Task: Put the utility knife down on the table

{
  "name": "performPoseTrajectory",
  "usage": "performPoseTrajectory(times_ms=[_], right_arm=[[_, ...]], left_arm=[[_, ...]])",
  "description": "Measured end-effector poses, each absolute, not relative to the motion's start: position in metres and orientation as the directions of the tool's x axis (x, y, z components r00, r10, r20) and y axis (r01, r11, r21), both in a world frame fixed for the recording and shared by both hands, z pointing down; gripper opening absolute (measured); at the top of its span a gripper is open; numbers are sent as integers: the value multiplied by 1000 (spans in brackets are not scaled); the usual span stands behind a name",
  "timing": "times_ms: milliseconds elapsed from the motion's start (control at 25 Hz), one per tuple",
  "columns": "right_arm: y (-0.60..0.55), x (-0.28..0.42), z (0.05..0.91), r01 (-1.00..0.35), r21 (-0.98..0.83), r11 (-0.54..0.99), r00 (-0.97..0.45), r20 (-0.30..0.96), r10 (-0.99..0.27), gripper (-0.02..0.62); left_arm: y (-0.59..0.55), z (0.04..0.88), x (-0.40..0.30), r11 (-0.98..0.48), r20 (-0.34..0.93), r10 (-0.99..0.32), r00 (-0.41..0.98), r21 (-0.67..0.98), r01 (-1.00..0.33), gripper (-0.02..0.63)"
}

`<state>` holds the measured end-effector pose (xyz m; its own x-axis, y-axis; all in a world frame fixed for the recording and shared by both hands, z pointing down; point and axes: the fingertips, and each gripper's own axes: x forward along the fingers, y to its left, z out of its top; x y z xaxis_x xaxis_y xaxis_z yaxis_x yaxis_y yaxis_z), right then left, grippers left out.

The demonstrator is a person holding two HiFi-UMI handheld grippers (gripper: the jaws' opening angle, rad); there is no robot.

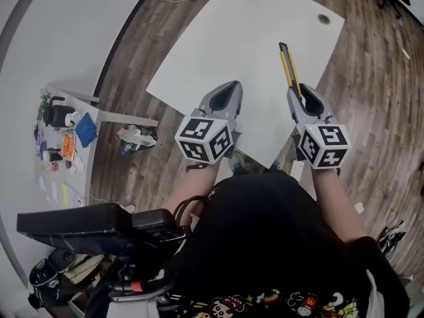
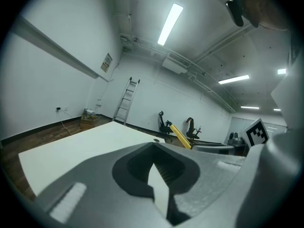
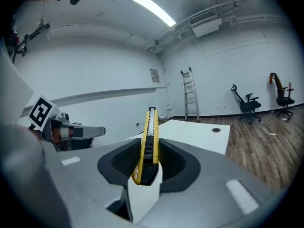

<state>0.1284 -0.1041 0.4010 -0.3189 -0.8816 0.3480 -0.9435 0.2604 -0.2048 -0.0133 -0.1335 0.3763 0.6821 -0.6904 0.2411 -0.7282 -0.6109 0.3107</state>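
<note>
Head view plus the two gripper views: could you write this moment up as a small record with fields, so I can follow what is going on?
Held item: yellow and black utility knife, pointing forward past the jaws
Holder: right gripper, jaws closed on the knife's body
Other tool: left gripper, jaws together, nothing between them
Surface: white rectangular table, ahead of both grippers
Task status: knife not yet laid down
</note>
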Motion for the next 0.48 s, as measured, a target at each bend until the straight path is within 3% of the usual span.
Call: performPoseTrajectory(times_ms=[480], right_arm=[[-165, 77, 470, -913, -147, 381, -403, 468, -786, 137]], left_arm=[[-136, 394, -34, -554, 275, -718, 640, 332, -764, 0]])
